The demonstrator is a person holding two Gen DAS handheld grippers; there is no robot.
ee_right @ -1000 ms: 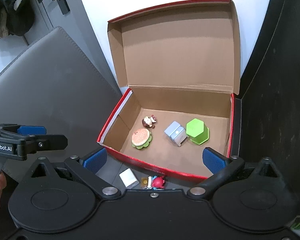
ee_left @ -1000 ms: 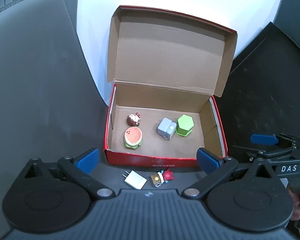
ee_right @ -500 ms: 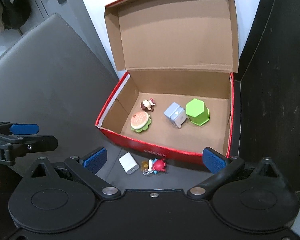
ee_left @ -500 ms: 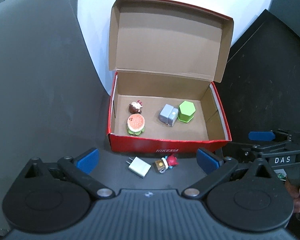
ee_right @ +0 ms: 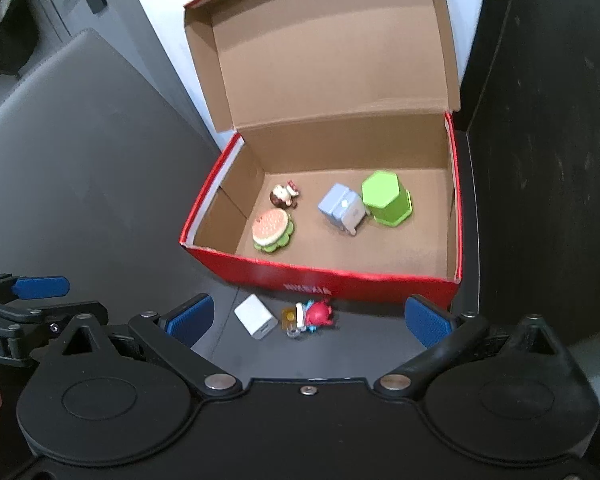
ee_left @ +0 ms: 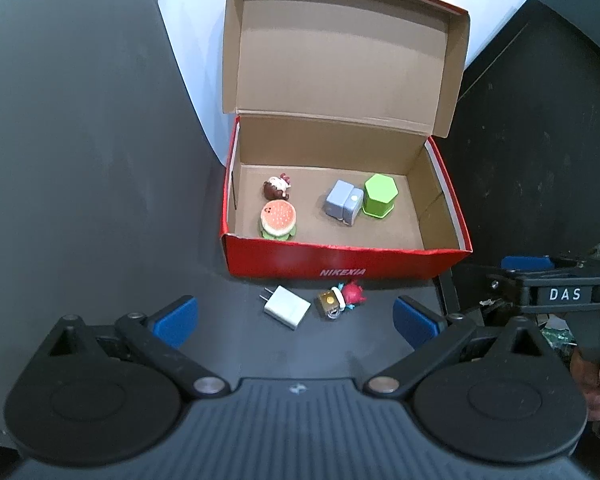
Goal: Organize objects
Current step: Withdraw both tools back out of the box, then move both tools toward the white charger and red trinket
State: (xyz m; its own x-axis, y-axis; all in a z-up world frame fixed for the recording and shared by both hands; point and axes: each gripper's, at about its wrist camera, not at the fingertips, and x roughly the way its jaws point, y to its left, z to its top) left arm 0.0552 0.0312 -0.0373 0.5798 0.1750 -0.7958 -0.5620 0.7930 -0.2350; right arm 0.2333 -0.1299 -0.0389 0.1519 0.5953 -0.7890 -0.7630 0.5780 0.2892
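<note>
Both grippers stand wide open and hold nothing. From its own camera the left gripper fills the bottom of the frame, its blue-padded fingertips spread far apart above the dark table; the right gripper looks the same in its own view, blue fingertips well apart. Each also shows at the edge of the other's frame: the right one at the lower right of the left view, the left one at the lower left of the right view.

At the centre of both frames sits the red cardboard box with a brown interior, its hinged lid standing upright at the top of the frame. Inside, on the right of the box floor, a green hexagonal block stands just beside a pale blue-grey cube-shaped item; whether they touch cannot be told. On the left of the floor lies a round hamburger-shaped toy, and just behind it a small brown-and-white figurine.

Outside the box, near its red front wall in the lower middle of the frame, a white plug adapter lies flat on the table between the left fingertips. Just to its right is a small red figure keychain with a brown tag.
</note>
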